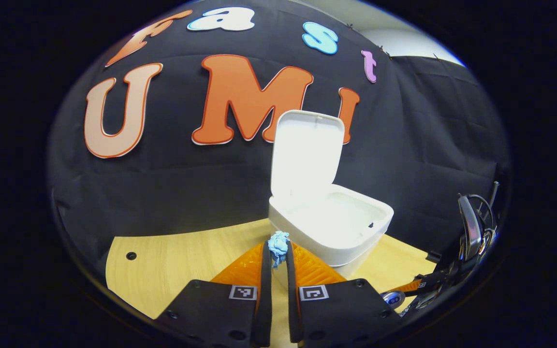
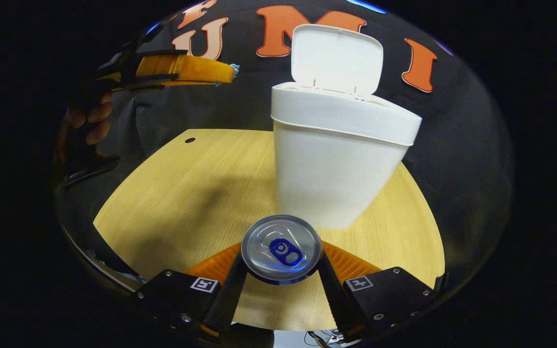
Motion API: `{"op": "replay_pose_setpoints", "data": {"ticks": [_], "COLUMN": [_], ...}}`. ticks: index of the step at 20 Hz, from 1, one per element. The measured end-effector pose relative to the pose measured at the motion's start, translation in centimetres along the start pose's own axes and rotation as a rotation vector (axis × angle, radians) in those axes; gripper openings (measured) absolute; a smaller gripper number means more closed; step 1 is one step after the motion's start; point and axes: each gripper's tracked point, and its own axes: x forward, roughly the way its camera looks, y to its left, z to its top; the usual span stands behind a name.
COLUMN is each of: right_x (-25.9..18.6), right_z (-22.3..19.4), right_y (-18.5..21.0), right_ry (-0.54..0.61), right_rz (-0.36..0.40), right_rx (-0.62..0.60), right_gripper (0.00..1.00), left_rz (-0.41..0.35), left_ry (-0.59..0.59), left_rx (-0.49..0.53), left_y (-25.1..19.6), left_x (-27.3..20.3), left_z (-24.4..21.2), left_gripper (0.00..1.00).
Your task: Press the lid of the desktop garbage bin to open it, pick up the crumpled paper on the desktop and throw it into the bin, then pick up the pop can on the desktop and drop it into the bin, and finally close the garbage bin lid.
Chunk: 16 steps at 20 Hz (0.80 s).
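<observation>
Bin (image 2: 336, 169) lid (image 1: 306, 152) stands open. Left tongs (image 1: 278, 251) clamp the crumpled paper (image 1: 278, 244) near the rim, ready to drop; right tongs (image 2: 281, 270) grip the can (image 2: 282, 249) on the worktop (image 2: 186, 193).

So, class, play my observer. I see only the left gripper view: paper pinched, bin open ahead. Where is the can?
Observer: The can stands upright between the fingers of the right gripper, which press on both its sides.
Operator: Is it opened?
Observer: Its tab lies flat, and the top looks unopened.
Operator: How high is my gripper?
Observer: In the right gripper view, the left gripper hangs to the left of the bin, roughly level with its raised lid.
</observation>
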Motion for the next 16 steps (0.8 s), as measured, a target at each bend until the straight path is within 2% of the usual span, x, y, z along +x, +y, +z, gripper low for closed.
{"op": "replay_pose_setpoints", "data": {"ticks": [1, 2, 4, 5, 7, 8, 9, 11, 16], "right_x": [-0.4, -0.7, -1.3, -1.6, -1.8, -2.0, -2.2, -2.5, -3.1], "right_z": [0.0, -0.2, -0.8, -1.0, -1.2, -1.4, -1.6, -1.9, -1.8], "right_y": [-0.4, -0.6, -1.1, -1.6, -2.4, -2.6, -2.8, -3.3, -4.2], "right_ry": [-0.004, -0.009, -0.008, -0.007, -0.006, -0.006, -0.006, -0.012, -0.028], "right_rz": [-0.007, -0.016, -0.031, -0.038, -0.052, -0.059, -0.067, -0.075, -0.111], "right_rx": [0.004, 0.009, 0.021, 0.029, 0.048, 0.059, 0.073, 0.106, 0.144], "right_gripper": [0.81, 0.75, 0.75, 0.80, 0.80, 0.76, 0.81, 0.81, 0.81], "left_rz": [-0.011, -0.021, -0.045, -0.053, -0.070, -0.081, -0.090, -0.120, -0.135], "left_ry": [-0.009, -0.017, -0.028, -0.030, -0.033, -0.035, -0.034, -0.030, -0.006], "left_rx": [0.003, 0.005, 0.010, 0.013, 0.017, 0.017, 0.019, 0.003, 0.009], "left_y": [-0.5, -0.9, -2.3, -2.8, -3.7, -4.1, -4.6, -5.5, -6.6], "left_x": [0.3, 0.7, 1.2, 1.4, 1.9, 2.2, 2.5, 3.0, 4.1], "left_z": [0.1, 0.3, 0.9, 1.1, 1.3, 1.5, 1.3, 1.2, 0.4], "left_gripper": [0.18, 0.18, 0.18, 0.18, 0.18, 0.18, 0.18, 0.18, 0.18]}}
